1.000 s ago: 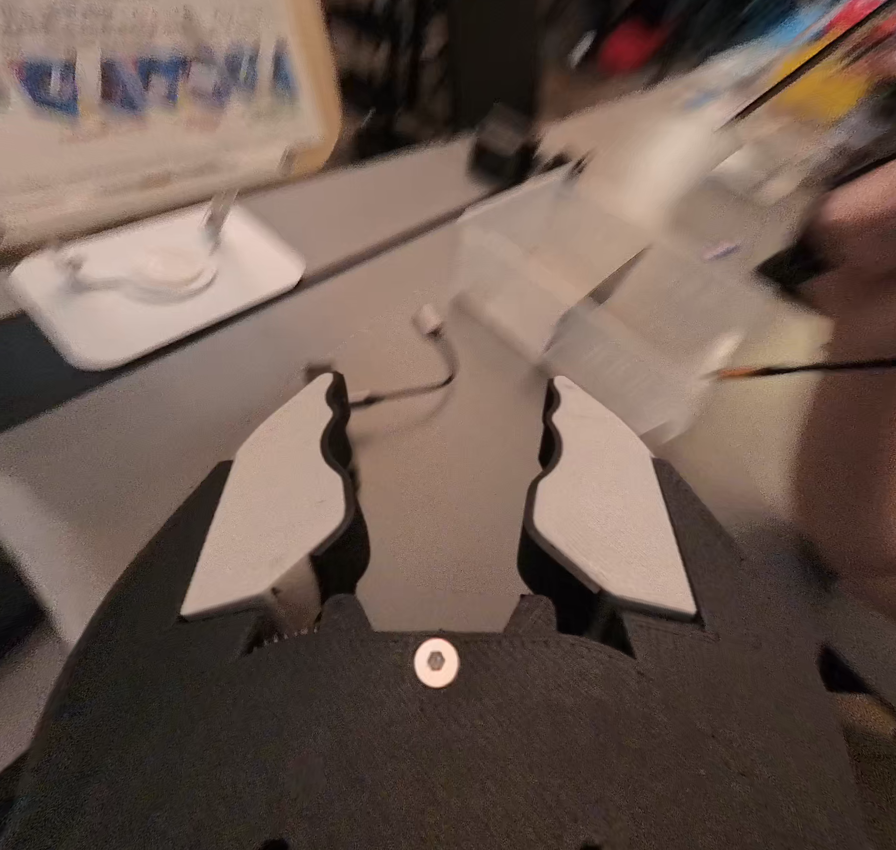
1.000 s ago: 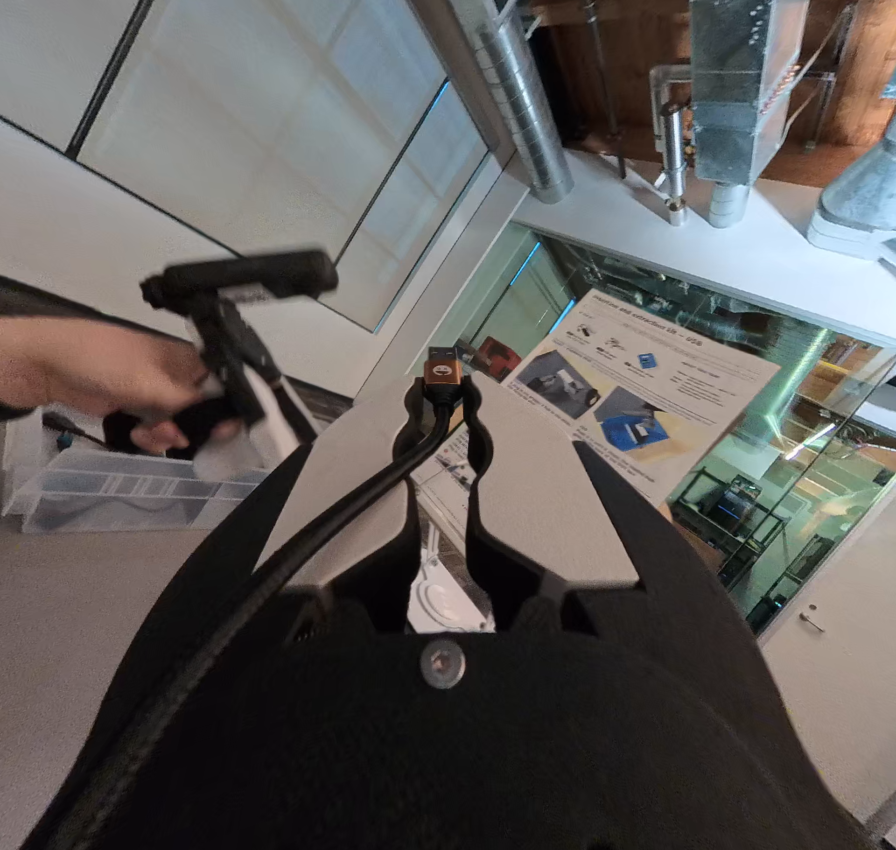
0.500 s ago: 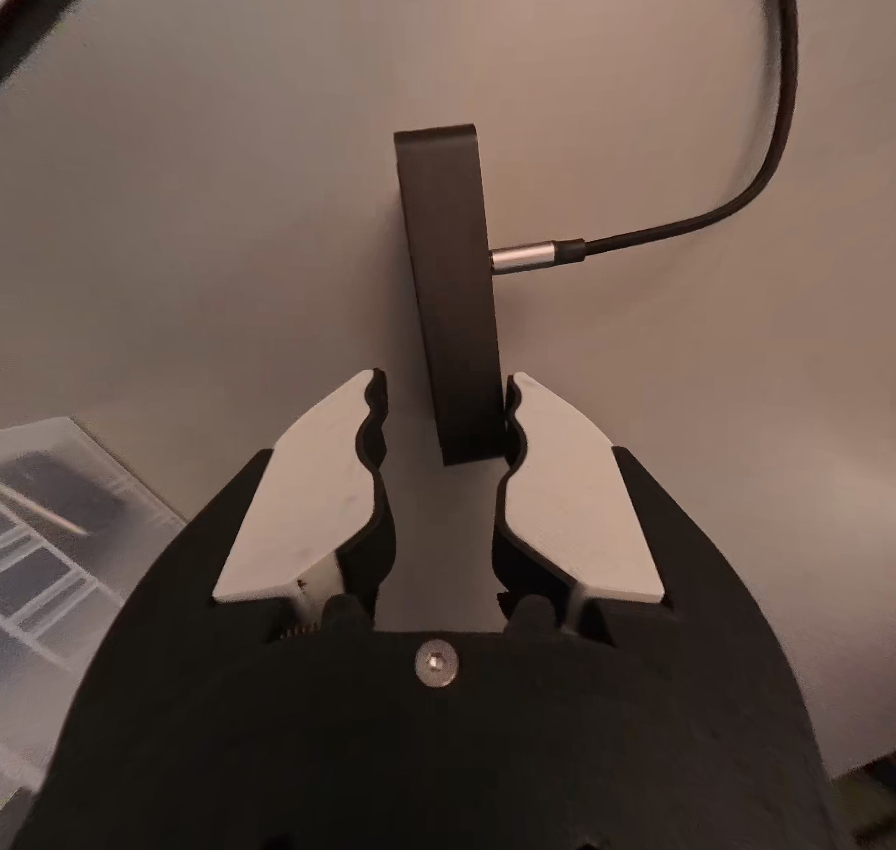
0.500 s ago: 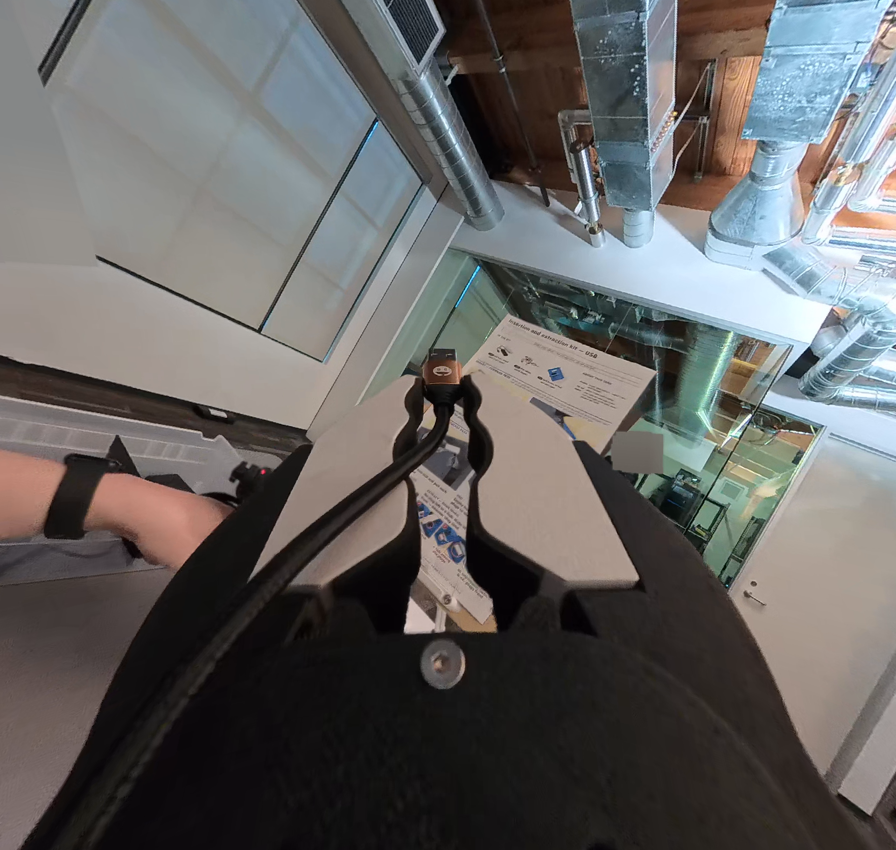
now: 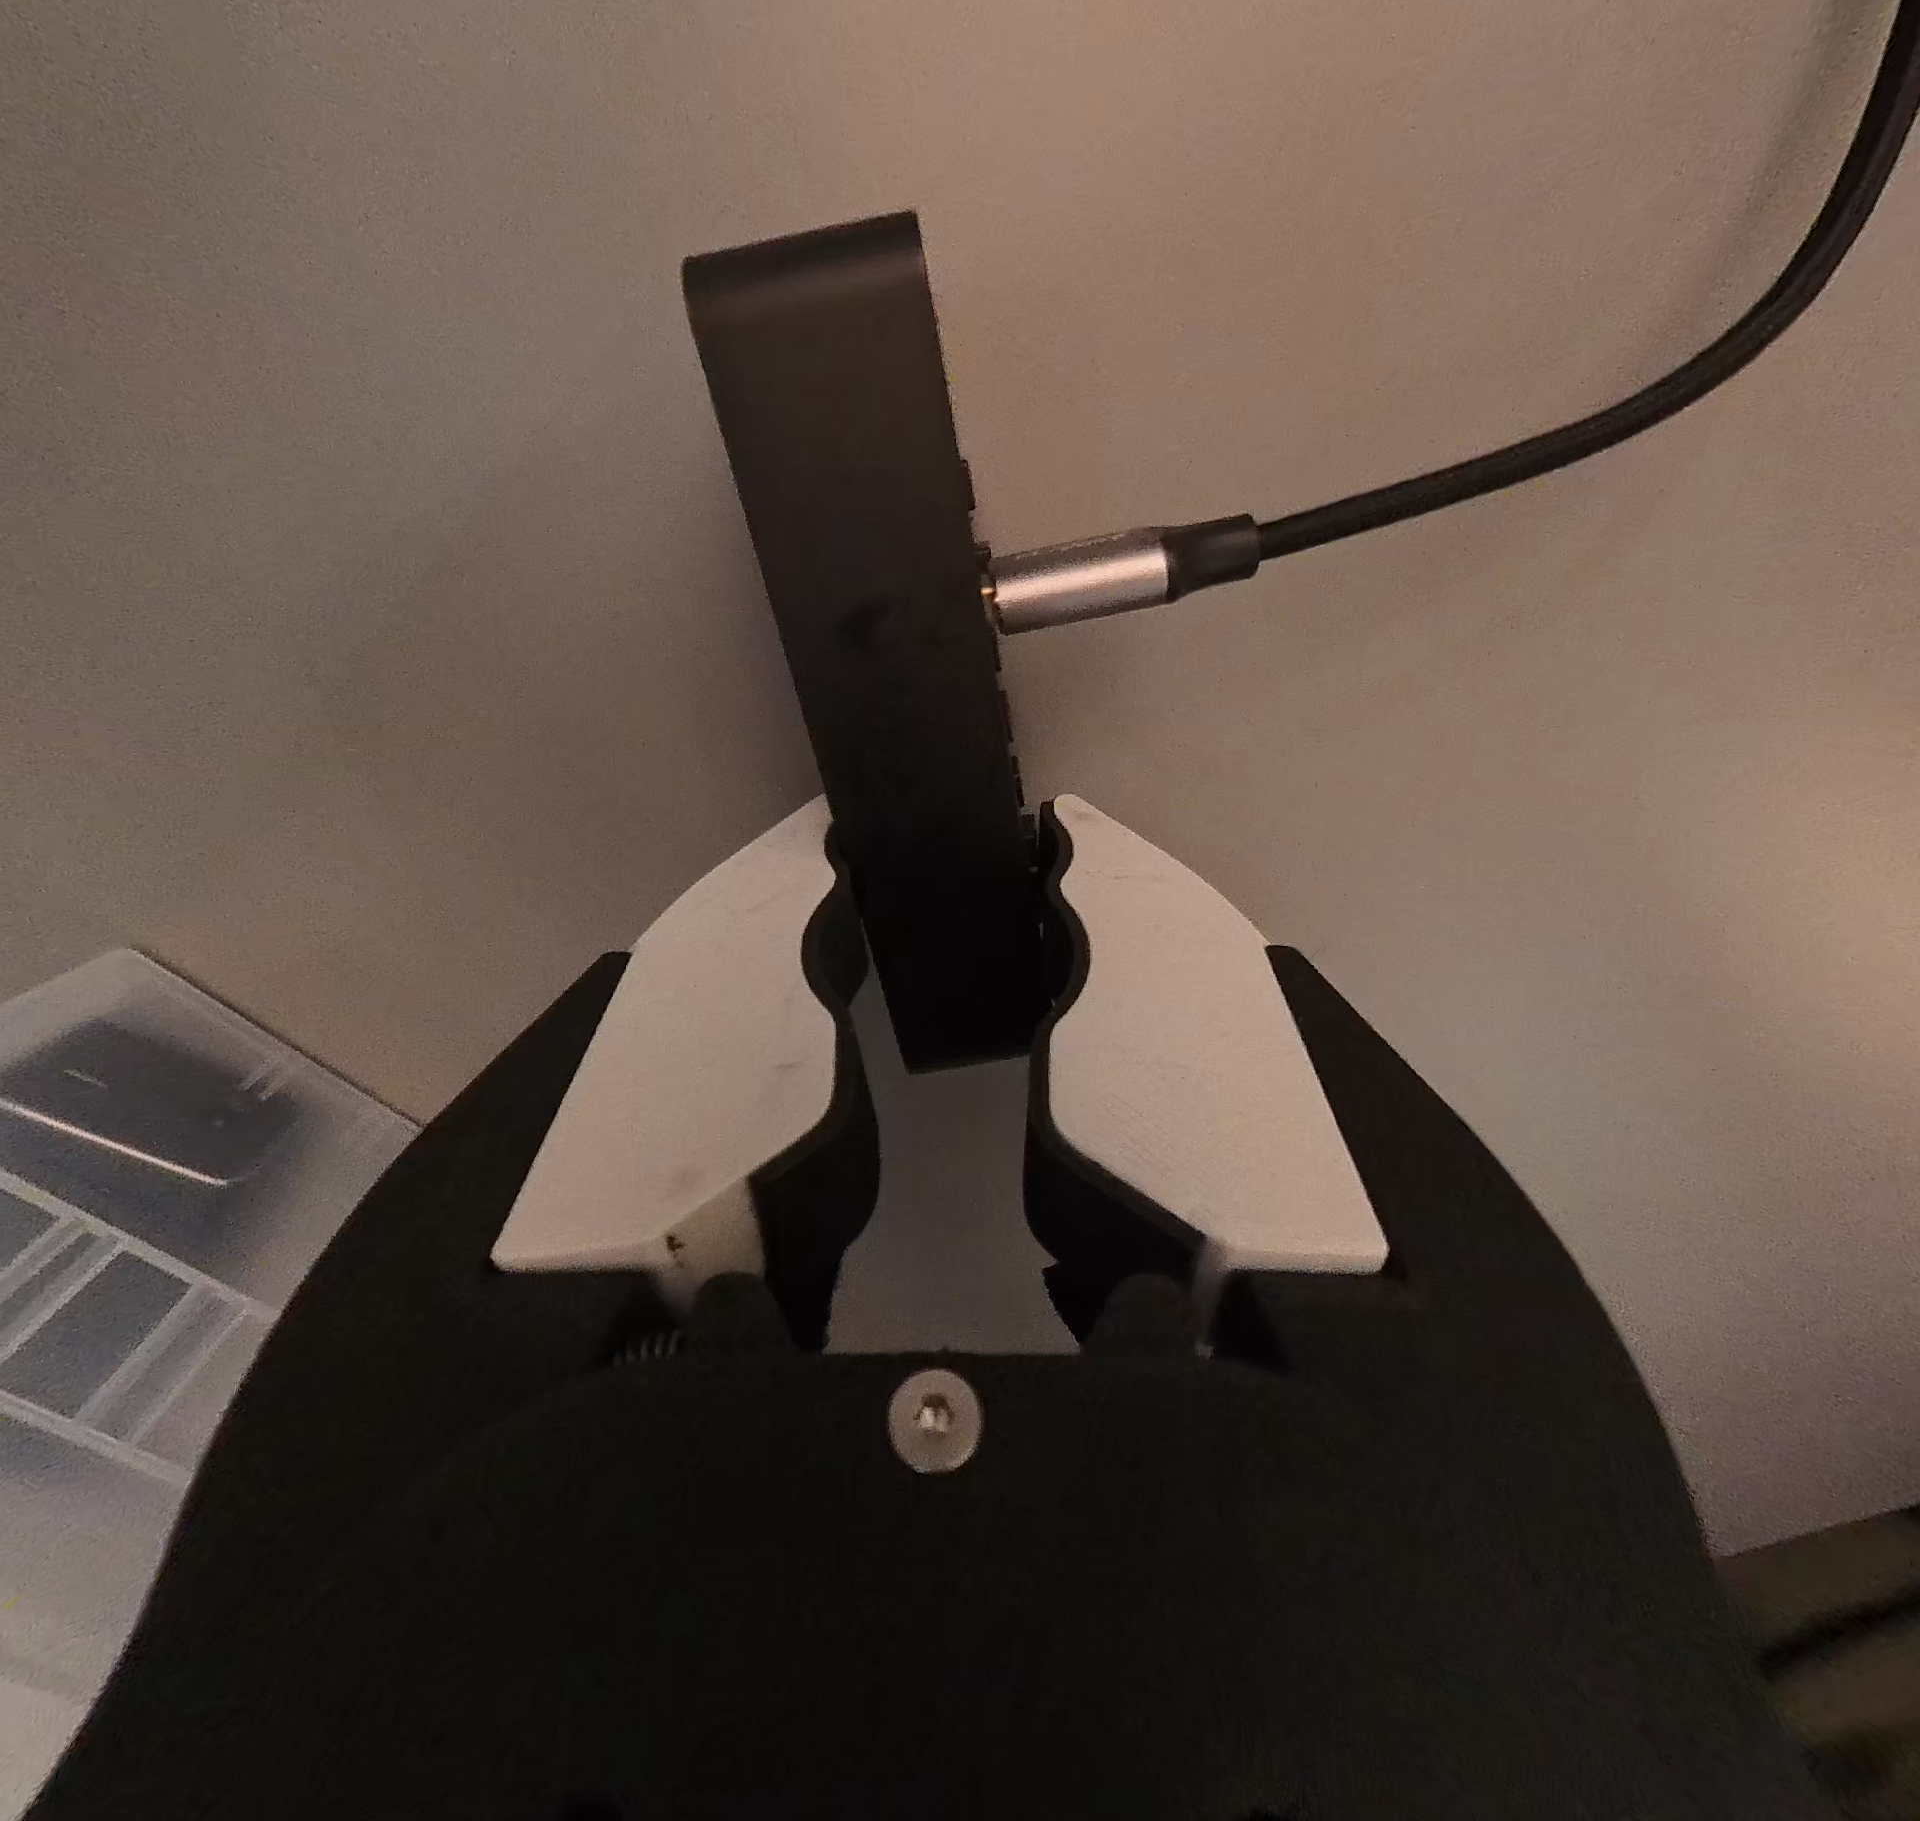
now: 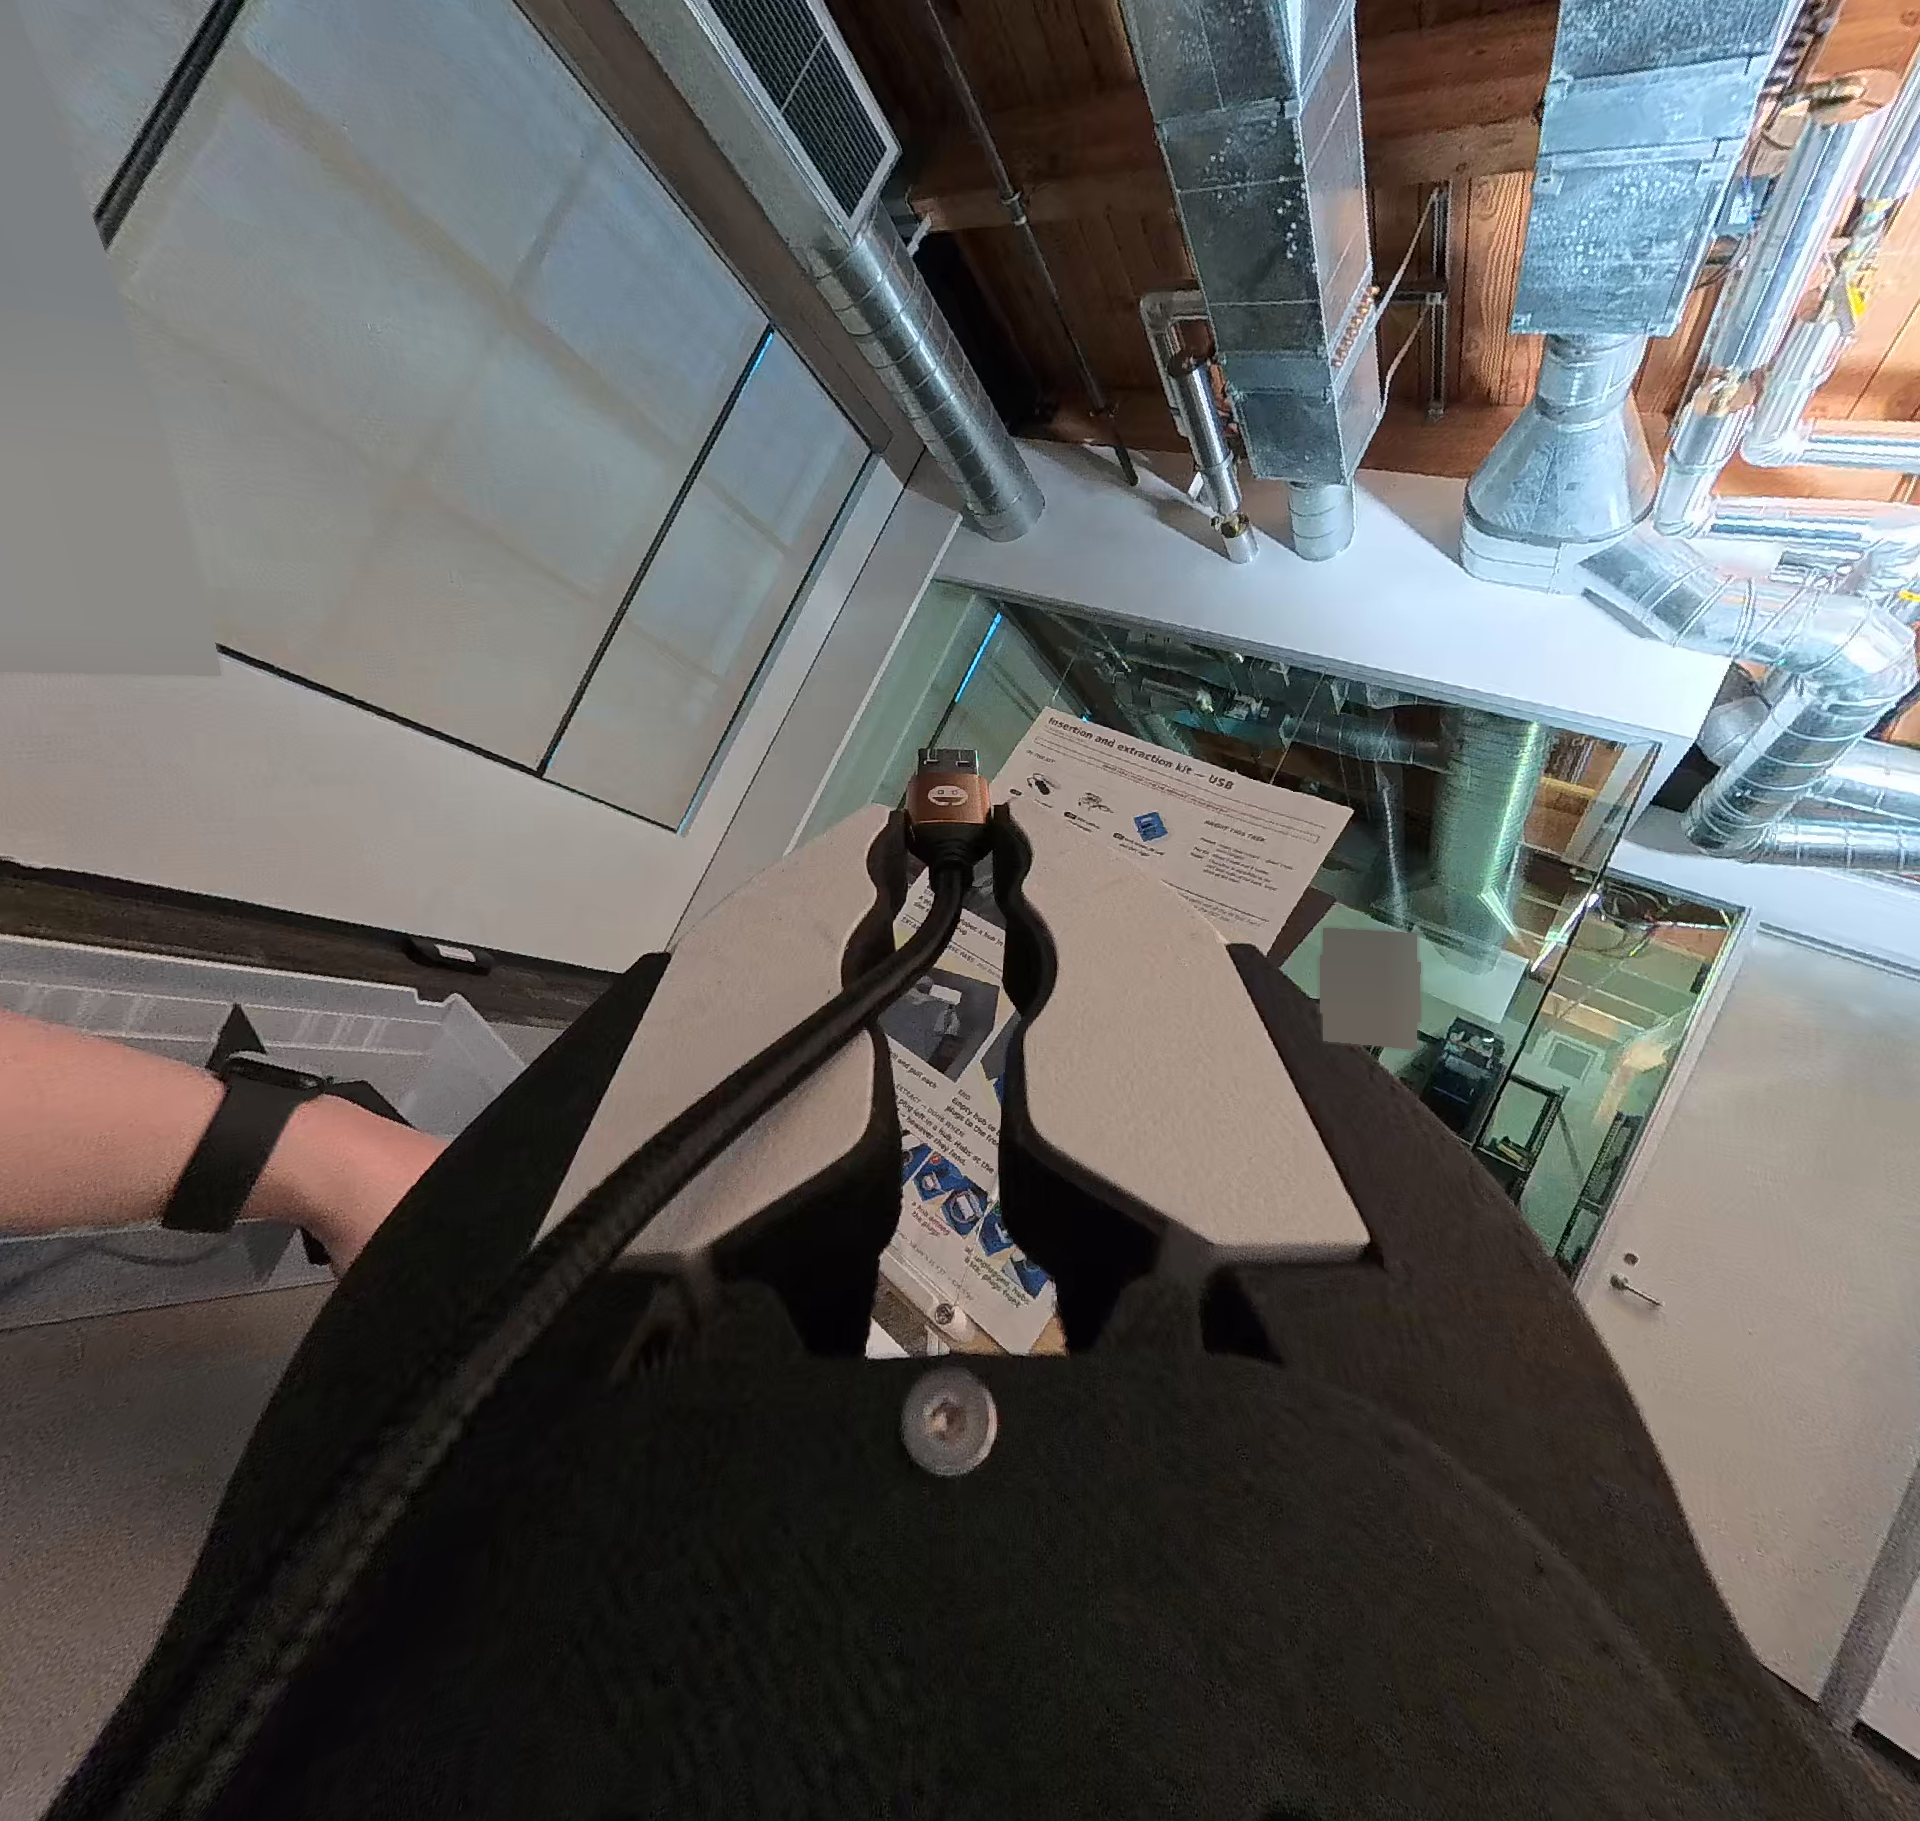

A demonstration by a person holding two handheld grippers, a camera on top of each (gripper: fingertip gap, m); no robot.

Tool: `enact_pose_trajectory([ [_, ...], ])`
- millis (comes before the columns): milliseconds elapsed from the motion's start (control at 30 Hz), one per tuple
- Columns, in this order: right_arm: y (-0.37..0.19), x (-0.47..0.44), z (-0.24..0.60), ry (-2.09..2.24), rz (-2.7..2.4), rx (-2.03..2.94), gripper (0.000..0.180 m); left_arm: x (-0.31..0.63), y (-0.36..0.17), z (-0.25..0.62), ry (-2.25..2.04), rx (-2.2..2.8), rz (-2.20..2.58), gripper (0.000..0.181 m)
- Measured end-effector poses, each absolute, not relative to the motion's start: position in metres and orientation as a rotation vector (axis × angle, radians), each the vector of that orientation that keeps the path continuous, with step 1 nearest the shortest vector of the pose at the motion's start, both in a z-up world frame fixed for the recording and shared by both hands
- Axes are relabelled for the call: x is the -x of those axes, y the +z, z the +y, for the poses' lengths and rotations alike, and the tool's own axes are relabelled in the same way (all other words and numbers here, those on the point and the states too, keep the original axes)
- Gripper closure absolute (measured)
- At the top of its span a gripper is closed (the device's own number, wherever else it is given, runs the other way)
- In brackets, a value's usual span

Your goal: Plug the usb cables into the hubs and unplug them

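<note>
In the left wrist view a black USB hub (image 5: 862, 566) stands on edge on the grey table. My left gripper (image 5: 940, 836) is shut on the hub's near end. A silver plug (image 5: 1081, 582) on a black braided cable (image 5: 1558, 441) sits in the hub's right side. In the right wrist view my right gripper (image 6: 948, 826) is shut on a copper-coloured USB plug (image 6: 943, 795); its metal tip sticks out past the fingertips. Its black cable (image 6: 727, 1096) runs back over the left finger. This gripper points up towards the ceiling.
A clear plastic organiser box (image 5: 135, 1200) lies at the lower left of the left wrist view. In the right wrist view a person's forearm with a black wristband (image 6: 229, 1143) reaches in at the left, before a clear bin (image 6: 156, 1002). An instruction sheet (image 6: 1164, 836) stands behind the fingers. The tips of one gripper are about 45 cm away from the tips of the other.
My left gripper swung down to the hub, moved forward around its near end and closed on it. My right gripper kept hold of the plug and tilted further up.
</note>
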State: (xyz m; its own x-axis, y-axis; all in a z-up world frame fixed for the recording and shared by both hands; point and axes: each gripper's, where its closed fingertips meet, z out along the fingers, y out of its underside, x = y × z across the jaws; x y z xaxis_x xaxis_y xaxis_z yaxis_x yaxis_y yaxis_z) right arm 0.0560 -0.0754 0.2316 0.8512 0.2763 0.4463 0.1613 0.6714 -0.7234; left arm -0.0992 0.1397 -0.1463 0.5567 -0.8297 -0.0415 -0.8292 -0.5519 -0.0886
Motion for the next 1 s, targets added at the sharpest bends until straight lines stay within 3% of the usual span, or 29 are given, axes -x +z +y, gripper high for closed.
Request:
enact_pose_trajectory([
  [733,0.227,-0.053,-0.068,0.062,-0.576,0.861,0.164,0.109,-0.157,0.134,0.147,2.841,1.651,0.152],
  [1000,0.226,-0.053,-0.068,0.064,-0.580,0.863,0.164,0.090,-0.145,0.101,-0.641,3.014,1.464,0.152],
])
